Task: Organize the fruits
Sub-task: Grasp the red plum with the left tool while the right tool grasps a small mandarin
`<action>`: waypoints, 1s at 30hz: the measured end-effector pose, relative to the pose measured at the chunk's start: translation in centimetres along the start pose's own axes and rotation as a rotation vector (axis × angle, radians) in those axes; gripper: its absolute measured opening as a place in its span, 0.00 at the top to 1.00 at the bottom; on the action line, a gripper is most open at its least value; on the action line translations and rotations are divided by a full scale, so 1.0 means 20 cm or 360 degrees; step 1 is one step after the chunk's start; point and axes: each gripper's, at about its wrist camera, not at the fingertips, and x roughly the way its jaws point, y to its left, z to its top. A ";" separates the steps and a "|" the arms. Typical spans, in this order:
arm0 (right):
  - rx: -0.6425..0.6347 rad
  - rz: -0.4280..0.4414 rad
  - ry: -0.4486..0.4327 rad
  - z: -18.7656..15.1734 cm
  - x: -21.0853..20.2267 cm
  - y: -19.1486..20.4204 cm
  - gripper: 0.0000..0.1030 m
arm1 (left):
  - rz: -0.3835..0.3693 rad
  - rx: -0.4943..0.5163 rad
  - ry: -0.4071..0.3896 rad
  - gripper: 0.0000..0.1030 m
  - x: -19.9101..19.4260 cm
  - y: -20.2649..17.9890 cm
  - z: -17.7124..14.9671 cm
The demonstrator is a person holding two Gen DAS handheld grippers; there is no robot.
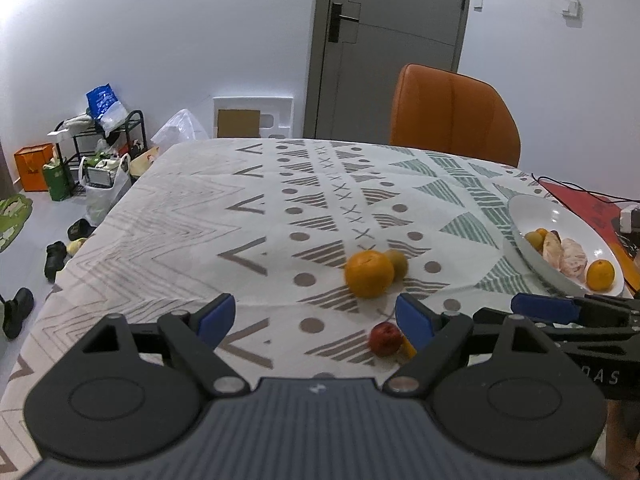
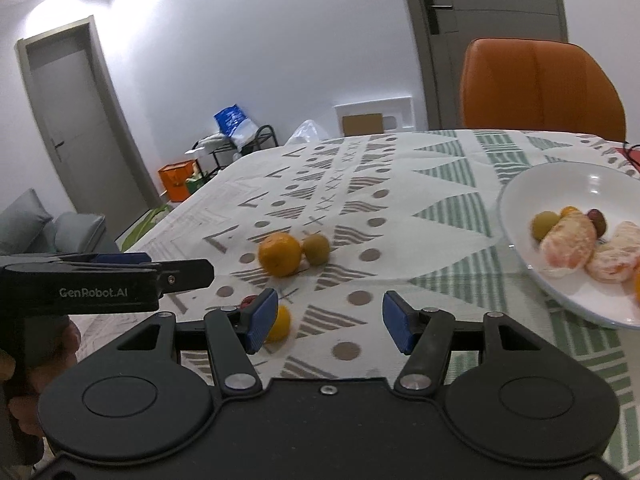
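A: Left wrist view, item one: orange (image 1: 368, 273), whole, on the worktop (image 1: 192, 216) mid-way across and toward the near edge. Touching it behind, a small green fruit (image 1: 397, 264).

B: Item two?

A: Red fruit (image 1: 385, 338), small, close to the near edge, just beside the inner finger of the left tongs (image 1: 316, 320). A yellow fruit (image 2: 279, 323) sits by it, half hidden behind a finger in both views.

B: Destination?

A: White bowl (image 1: 532, 256) by the right edge, already holding peeled segments, a small orange and a few little fruits.

B: State of the tongs?

A: Left tongs spread wide, nothing between the pads. Right tongs (image 2: 330, 322) likewise spread and empty, hovering low over the near edge, between the loose fruit and the bowl.

B: Handling notes?

A: Judged only. Orange: firm, round, fairly light, likely to roll; take it across its widest middle, pads on opposite sides, moderate squeeze. Green fruit: smooth skin, may slip or scoot when its neighbour is lifted. Red and yellow fruit: small, easy to pinch past; centre them between the pads. Peeled segments in the bowl are soft, so set fruit down gently beside them.
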 end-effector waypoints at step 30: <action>-0.0028 0.0072 0.0095 -0.04 0.09 0.02 0.83 | -0.0073 -0.0025 0.0052 0.17 0.04 0.03 -0.05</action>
